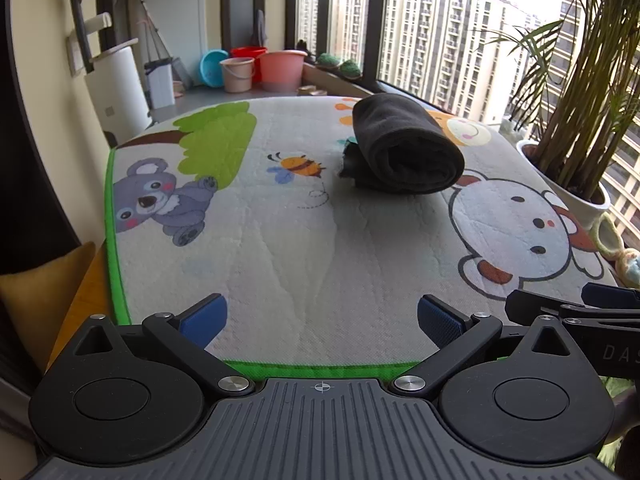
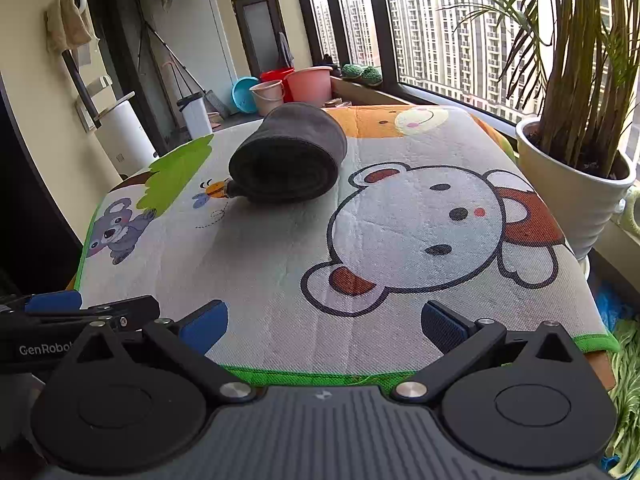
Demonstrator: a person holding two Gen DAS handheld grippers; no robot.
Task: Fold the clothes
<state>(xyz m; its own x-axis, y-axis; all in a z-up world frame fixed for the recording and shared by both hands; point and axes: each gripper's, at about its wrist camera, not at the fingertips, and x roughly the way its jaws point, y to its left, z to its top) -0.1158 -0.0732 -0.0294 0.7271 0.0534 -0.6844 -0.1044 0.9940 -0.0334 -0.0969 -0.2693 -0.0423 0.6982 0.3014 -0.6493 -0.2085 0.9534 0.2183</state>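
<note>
- Left gripper (image 1: pixel 322 320): fingers (image 1: pixel 204 316) spread wide, nothing between them. Hovers over the near green-trimmed edge of the mat (image 1: pixel 320 248).
- Right gripper (image 2: pixel 324 326): fingers (image 2: pixel 444 326) also spread wide and empty, same near edge, on the bear side of the print.
- Both grippers sit side by side: right one shows at the right edge of the left wrist view, left one at the left edge of the right wrist view.
- Dark garment (image 1: pixel 404 146): black/charcoal cloth, already rolled or folded into a thick bundle, lying on the mat toward the far side, well apart from both grippers. Neither gripper touches it.
- In the right wrist view the garment (image 2: pixel 288 156) shows its curled end facing the camera. A small loose bit of fabric sticks out at its lower left, just beside the printed bee (image 2: pixel 214 190).
- Mat covers the worktop; cartoon print: koala (image 1: pixel 160 200) and green tree at left, white bear (image 2: pixel 420 232) at right, orange area at far end.
- Potted plant (image 2: pixel 576 184) in a white ribbed pot stands just beside the worktop's right edge, by the window.
- Far background: pink, red and beige buckets (image 1: pixel 280 70) and a blue basin on the floor; white cylindrical appliance (image 1: pixel 120 92) at left wall.
- Apartment towers visible through the window.
</note>
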